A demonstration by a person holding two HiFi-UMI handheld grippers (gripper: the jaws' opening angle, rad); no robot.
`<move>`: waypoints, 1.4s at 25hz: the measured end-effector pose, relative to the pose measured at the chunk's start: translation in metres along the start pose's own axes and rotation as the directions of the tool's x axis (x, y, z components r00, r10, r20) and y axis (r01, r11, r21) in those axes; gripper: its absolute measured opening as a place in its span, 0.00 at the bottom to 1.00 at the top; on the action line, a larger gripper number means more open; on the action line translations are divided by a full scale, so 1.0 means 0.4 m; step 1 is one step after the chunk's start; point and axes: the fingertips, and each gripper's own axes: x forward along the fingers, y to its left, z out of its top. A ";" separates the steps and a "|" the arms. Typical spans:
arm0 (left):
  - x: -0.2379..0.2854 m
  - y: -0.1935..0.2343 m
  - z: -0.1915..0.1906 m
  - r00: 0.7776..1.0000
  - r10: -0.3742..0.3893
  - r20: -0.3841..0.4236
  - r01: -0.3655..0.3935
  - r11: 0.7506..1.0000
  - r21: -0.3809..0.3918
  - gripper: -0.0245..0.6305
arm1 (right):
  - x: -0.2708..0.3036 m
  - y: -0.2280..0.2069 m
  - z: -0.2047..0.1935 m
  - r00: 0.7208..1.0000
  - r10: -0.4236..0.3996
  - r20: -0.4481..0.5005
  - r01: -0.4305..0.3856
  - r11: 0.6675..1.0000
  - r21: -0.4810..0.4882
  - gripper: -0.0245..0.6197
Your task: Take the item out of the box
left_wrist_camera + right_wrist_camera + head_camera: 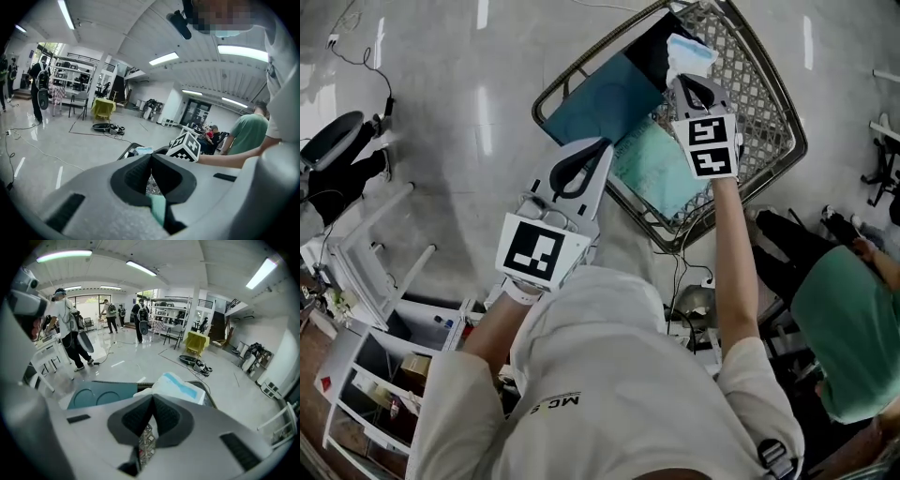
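Note:
A wire basket [787, 141] stands on the glossy floor and holds a dark teal panel [591, 105], a light teal sheet [658, 171] and a black piece. My right gripper [686, 81] is over the basket's far part, shut on the edge of a white and light blue soft pack [684, 52]. In the right gripper view the pack [180, 386] sticks out just past the closed jaw tips [151, 397]. My left gripper [602, 143] hovers over the basket's near left rim. Its jaws [151, 154] are shut with nothing between them.
A white shelf unit [375, 272] stands at the left. A person in a green shirt [844, 323] sits at the right, near cables [684, 272] on the floor. Further off, other people [70, 333], chairs and a yellow-draped table [196, 342] stand.

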 end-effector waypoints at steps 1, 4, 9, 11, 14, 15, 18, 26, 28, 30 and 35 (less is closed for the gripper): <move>-0.007 -0.004 0.002 1.000 -0.002 0.003 0.002 1.000 0.015 0.08 | -0.020 0.003 0.007 1.000 -0.009 0.012 0.009 1.000 0.011 0.06; -0.024 -0.024 0.021 1.000 -0.012 0.015 0.011 0.999 0.035 0.07 | -0.089 0.005 0.031 0.998 -0.041 0.054 0.037 0.997 0.066 0.06; -0.070 -0.061 0.051 0.999 -0.019 0.044 0.018 0.999 0.026 0.08 | -0.218 0.020 0.078 0.989 -0.091 0.120 0.072 0.985 0.156 0.06; -0.088 -0.072 0.064 0.998 -0.018 0.056 0.016 1.000 0.025 0.07 | -0.269 0.024 0.103 0.983 -0.114 0.147 0.088 0.981 0.173 0.06; -0.110 -0.079 0.087 0.997 -0.013 0.078 0.011 1.000 0.025 0.07 | -0.342 0.018 0.138 0.969 -0.156 0.190 0.116 0.971 0.207 0.06; -0.117 -0.080 0.094 0.996 -0.012 0.084 0.010 1.000 0.025 0.08 | -0.365 0.016 0.148 0.964 -0.170 0.204 0.125 0.968 0.218 0.06; -0.137 -0.080 0.115 0.995 -0.012 0.104 0.008 1.000 0.030 0.07 | -0.431 0.022 0.178 0.949 -0.198 0.245 0.135 0.958 0.252 0.06; -0.178 -0.087 0.151 0.991 -0.027 0.134 0.024 0.999 0.025 0.08 | -0.591 0.056 0.230 0.897 -0.286 0.338 0.196 0.941 0.277 0.06; -0.189 -0.090 0.162 0.989 -0.028 0.142 0.025 0.999 0.025 0.08 | -0.629 0.064 0.241 0.877 -0.317 0.361 0.220 0.933 0.284 0.06; -0.196 -0.091 0.176 0.988 -0.028 0.153 0.024 0.999 0.029 0.07 | -0.663 0.064 0.249 0.851 -0.357 0.386 0.257 0.923 0.287 0.06; -0.215 -0.088 0.202 0.985 -0.033 0.170 0.024 0.998 0.051 0.08 | -0.704 0.086 0.262 0.823 -0.377 0.424 0.266 0.917 0.297 0.06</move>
